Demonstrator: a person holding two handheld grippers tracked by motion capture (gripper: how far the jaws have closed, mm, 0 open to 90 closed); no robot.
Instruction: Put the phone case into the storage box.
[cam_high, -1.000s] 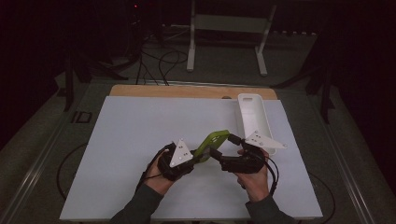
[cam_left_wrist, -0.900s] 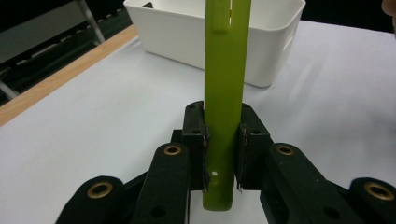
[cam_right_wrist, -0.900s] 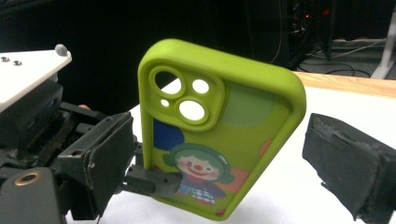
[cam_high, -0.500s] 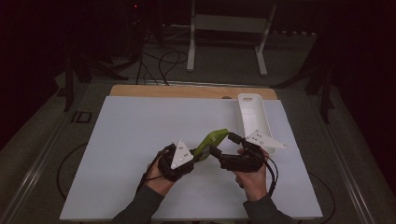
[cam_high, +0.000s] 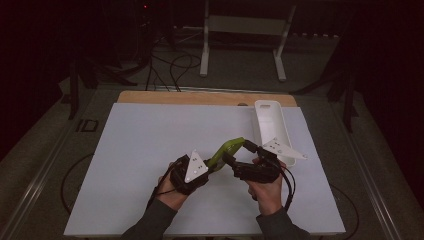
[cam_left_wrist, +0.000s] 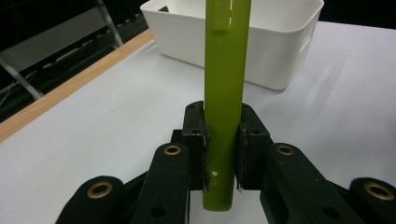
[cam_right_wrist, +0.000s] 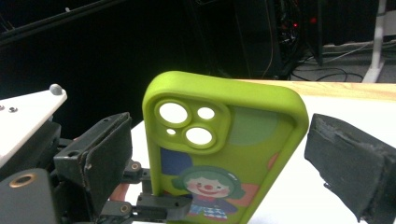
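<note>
Your left gripper is clamped on the bottom edge of the green phone case, holding it above the white table. Your right gripper has jaws apart around its top.

Both tools are black with brass-ringed screw holes, the left tool and right tool each carry a grey three-cornered plate; dark sleeves.

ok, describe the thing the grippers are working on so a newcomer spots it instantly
On the white table mat, look near the front edge, just left of the white bin. Between the two grippers is a lime-green phone case, clamped edge-on by the left gripper. It is the sole bright green item, with camera cutouts and a cartoon clown print.
</note>
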